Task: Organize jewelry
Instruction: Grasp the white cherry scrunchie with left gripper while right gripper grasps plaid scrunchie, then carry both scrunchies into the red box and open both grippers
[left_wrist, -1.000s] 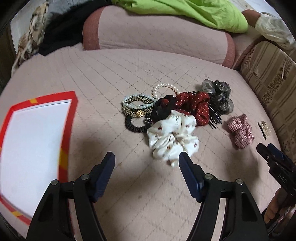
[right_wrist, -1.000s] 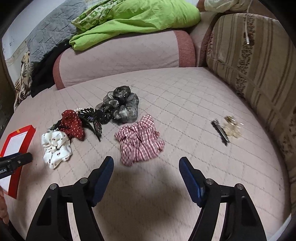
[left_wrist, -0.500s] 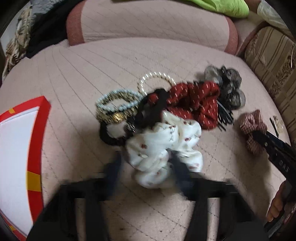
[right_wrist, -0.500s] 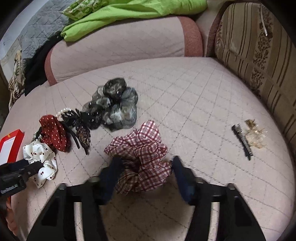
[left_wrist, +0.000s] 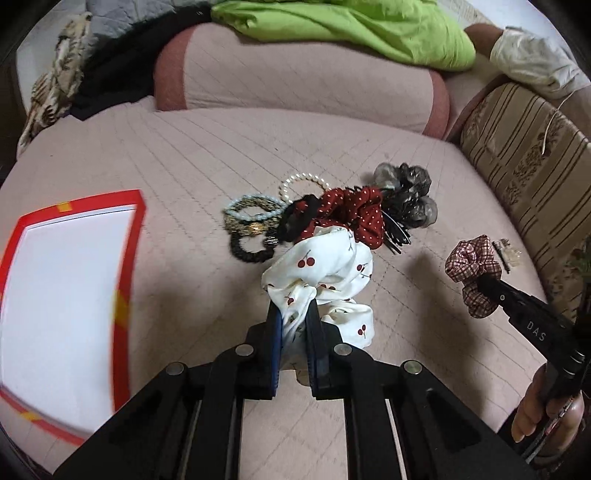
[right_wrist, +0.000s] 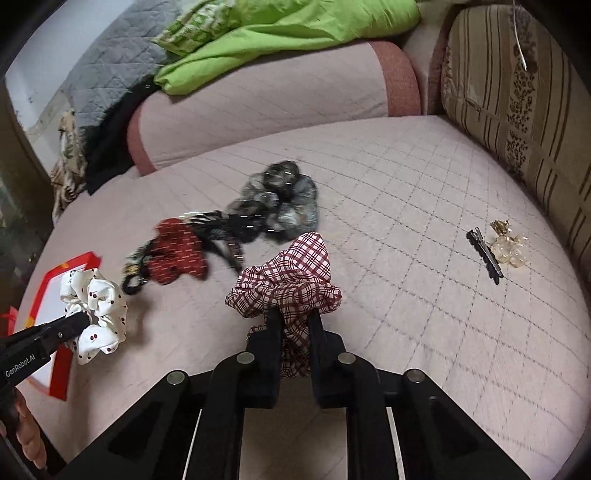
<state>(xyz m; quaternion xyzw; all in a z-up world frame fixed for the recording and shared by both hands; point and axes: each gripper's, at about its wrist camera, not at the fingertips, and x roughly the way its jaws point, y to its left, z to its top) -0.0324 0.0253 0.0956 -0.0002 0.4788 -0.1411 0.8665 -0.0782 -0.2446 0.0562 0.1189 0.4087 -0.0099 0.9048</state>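
My left gripper (left_wrist: 293, 314) is shut on a white cherry-print scrunchie (left_wrist: 325, 269) and holds it above the pink quilted cushion; it also shows in the right wrist view (right_wrist: 94, 306). My right gripper (right_wrist: 294, 319) is shut on a red plaid scrunchie (right_wrist: 291, 280), lifted too; it shows in the left wrist view (left_wrist: 474, 273). On the cushion lie a red dotted scrunchie (left_wrist: 351, 214), a grey sheer scrunchie (left_wrist: 410, 192), a black claw clip (left_wrist: 395, 230), a pearl bracelet (left_wrist: 304, 181), beaded bracelets (left_wrist: 251, 216) and a black hair tie (left_wrist: 247, 249).
A red-framed white tray (left_wrist: 62, 295) lies at the left; it shows in the right wrist view (right_wrist: 55, 291). A black hair clip (right_wrist: 484, 254) and gold earrings (right_wrist: 509, 243) lie at the right. A bolster (left_wrist: 295, 85), green cloth (left_wrist: 343, 26) and a striped backrest (left_wrist: 528, 177) border the cushion.
Both grippers went from open to shut. The left one closed on the white scrunchie and lifted it; the right one closed on the plaid scrunchie and lifted it.
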